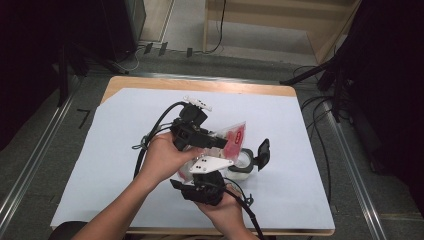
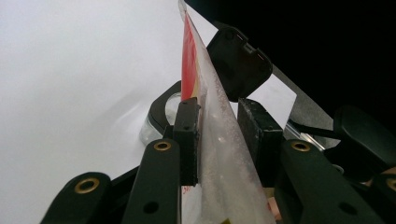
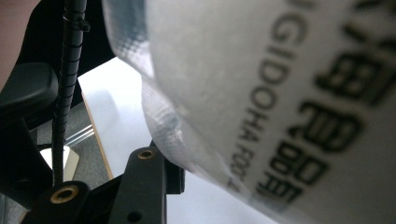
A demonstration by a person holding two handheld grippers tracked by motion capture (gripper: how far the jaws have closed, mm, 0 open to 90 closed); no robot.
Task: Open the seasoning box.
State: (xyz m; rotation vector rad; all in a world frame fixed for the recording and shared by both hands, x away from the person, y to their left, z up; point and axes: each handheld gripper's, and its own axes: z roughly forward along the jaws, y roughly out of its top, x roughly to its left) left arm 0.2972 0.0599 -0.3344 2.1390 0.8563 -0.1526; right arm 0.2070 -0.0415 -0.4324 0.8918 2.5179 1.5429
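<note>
Left gripper (image 1: 220, 142), held over the table's middle, clamps a clear plastic food pouch (image 1: 232, 137) with a red label between its pads (image 2: 187, 140). Right gripper (image 1: 205, 172), at 6 o'clock of the left, meets the pouch's lower end; its grip cannot be told. At 3 o'clock of the pouch stands a clear jar (image 1: 243, 165) with its black flip lid (image 1: 262, 152) open, on the white table cover (image 1: 125, 150).

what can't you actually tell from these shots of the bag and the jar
- Right gripper view: the bag sits so near the lens that its print is blurred and cut off at the right edge, and it hides the right-hand finger.
- High view: the left gripper and right gripper cover much of the bag.
- Left gripper view: the bag and fingers hide most of the jar, so whether it holds anything is unclear.
</note>
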